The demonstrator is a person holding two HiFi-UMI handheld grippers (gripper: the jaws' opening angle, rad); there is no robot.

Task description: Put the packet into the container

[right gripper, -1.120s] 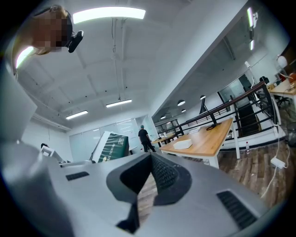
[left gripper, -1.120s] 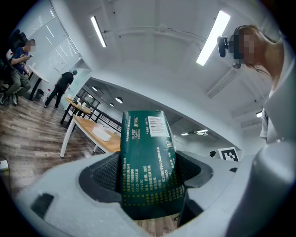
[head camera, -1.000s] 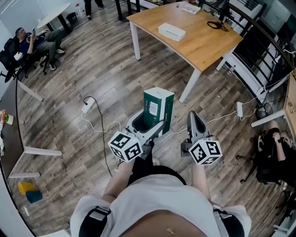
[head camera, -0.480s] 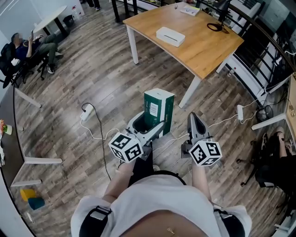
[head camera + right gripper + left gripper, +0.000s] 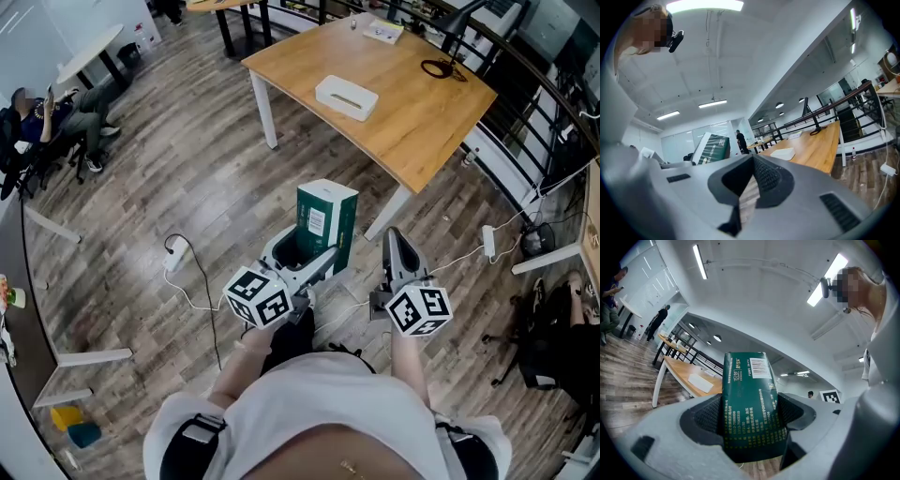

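Two claws | left claw (image 5: 311, 261) grips green packet (image 5: 328, 211) upright | right claw (image 5: 395, 236) closed, empty

Head view: above the person (image 5: 328, 412), facing steeply down at floor (image 5: 187, 178) and counter (image 5: 412, 103).
Left gripper view: close behind its fingers (image 5: 704, 416), tilted up toward ceiling (image 5: 754, 296).
Right gripper view: same, tilted up.
Shared: counter and packet (image 5: 326, 223) in all three.

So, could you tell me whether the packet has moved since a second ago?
Yes: the packet, held in the left gripper, is now nearer the wooden table.
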